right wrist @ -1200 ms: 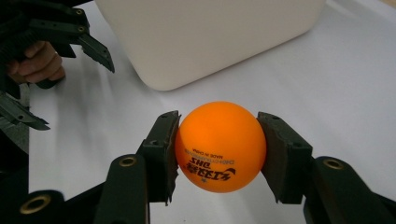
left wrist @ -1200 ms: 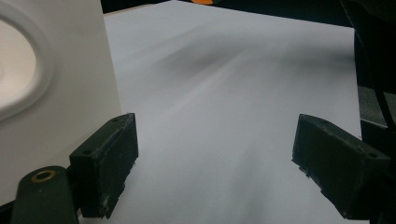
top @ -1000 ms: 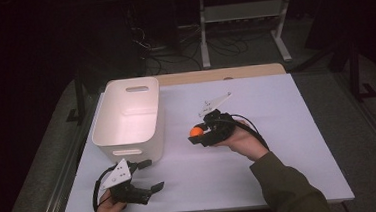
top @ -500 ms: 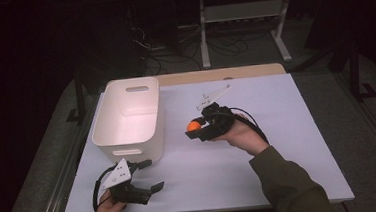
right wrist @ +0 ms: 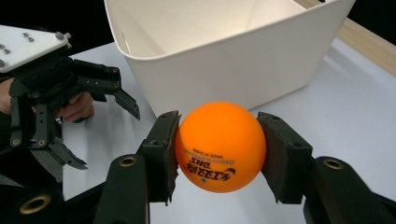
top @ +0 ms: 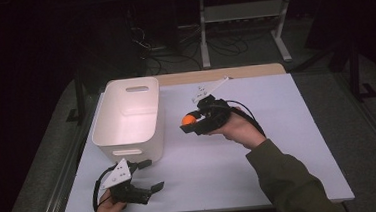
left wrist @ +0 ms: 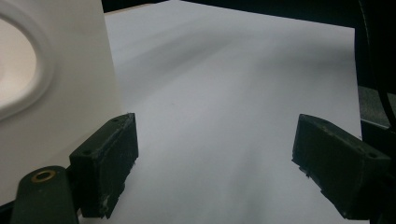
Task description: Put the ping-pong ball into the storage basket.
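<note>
A person's right arm reaches in over the white counter, forearm angled up and to the left, the right tongs raised clear of the surface and clamped on an orange ball, both pads pressed against its sides. A white bin stands just beyond the ball, near the tips. The left tongs rest low at the counter's near edge, just beside the bin's near corner, spread wide with nothing between them.
</note>
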`<control>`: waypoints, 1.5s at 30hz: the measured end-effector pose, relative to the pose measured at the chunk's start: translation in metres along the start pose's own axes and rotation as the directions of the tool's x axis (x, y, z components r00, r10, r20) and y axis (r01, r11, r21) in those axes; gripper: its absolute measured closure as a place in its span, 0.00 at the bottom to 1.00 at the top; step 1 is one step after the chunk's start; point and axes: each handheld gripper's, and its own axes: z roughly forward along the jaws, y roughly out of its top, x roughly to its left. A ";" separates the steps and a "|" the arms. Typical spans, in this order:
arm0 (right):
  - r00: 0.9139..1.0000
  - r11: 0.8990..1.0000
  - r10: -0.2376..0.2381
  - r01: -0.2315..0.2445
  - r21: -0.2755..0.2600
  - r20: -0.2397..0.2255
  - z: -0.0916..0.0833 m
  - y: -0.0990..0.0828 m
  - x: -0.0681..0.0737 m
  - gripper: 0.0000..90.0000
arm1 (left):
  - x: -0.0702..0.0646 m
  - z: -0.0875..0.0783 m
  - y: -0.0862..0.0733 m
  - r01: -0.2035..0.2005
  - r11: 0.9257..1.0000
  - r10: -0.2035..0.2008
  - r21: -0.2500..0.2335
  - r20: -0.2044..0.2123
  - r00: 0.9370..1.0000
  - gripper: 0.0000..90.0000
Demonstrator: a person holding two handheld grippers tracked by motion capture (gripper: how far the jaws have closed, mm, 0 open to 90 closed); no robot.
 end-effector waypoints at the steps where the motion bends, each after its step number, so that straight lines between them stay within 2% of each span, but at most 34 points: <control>1: 1.000 1.000 -0.003 0.003 -0.001 -0.003 0.000 0.002 0.000 0.55 | 0.000 0.000 0.000 -0.001 1.000 0.001 0.000 -0.001 1.000 0.16; 21: 0.999 0.999 -0.033 0.032 -0.022 -0.028 0.013 0.034 0.003 0.55 | 0.000 0.000 0.000 -0.002 1.000 0.002 -0.001 -0.001 1.000 0.16; 45: 0.996 0.998 -0.056 0.055 -0.018 -0.067 0.050 0.063 0.009 0.55 | 0.000 0.000 0.000 -0.001 1.000 0.001 -0.003 -0.001 1.000 0.16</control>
